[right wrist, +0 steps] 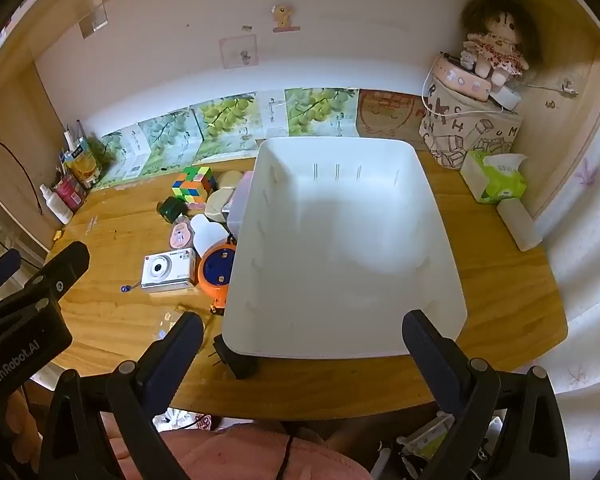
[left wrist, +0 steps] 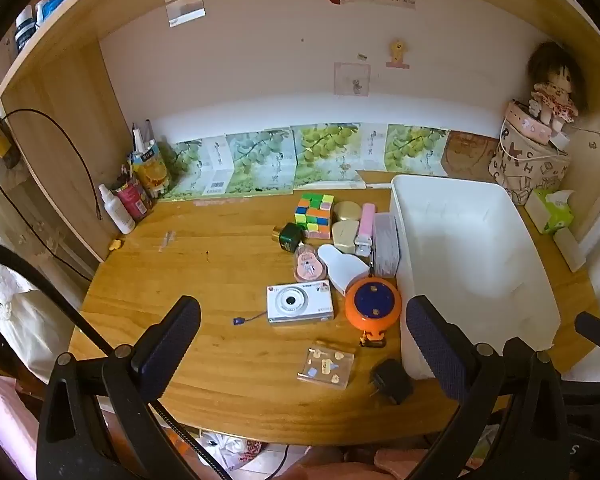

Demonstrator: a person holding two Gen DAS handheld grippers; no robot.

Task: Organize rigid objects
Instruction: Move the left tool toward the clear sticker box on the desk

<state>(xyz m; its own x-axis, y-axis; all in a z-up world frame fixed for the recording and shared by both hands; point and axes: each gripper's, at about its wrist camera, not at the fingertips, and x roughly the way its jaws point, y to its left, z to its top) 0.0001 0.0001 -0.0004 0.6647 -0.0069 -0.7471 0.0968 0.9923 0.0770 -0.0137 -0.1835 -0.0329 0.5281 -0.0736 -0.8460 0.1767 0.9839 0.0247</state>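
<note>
A white plastic bin (left wrist: 476,240) (right wrist: 340,240) stands empty on the right of the wooden desk (left wrist: 220,360). Left of it lie a white camera (left wrist: 300,303) (right wrist: 167,270), an orange tape measure (left wrist: 373,304) (right wrist: 216,270), a clear sticker block (left wrist: 326,364), a black charger (left wrist: 392,381) (right wrist: 236,358), a colour cube (left wrist: 314,213) (right wrist: 193,185), a green bottle (left wrist: 290,237), a pink stapler (left wrist: 366,229) and gold tins (left wrist: 346,222). My left gripper (left wrist: 302,344) is open and empty above the desk's front. My right gripper (right wrist: 302,344) is open and empty before the bin.
Bottles and a pen cup (left wrist: 140,188) stand at the back left. Grape-print boxes (left wrist: 284,160) line the wall. A fabric bag with a doll (right wrist: 476,120), a tissue pack (right wrist: 496,178) and a white box (right wrist: 520,224) fill the right corner.
</note>
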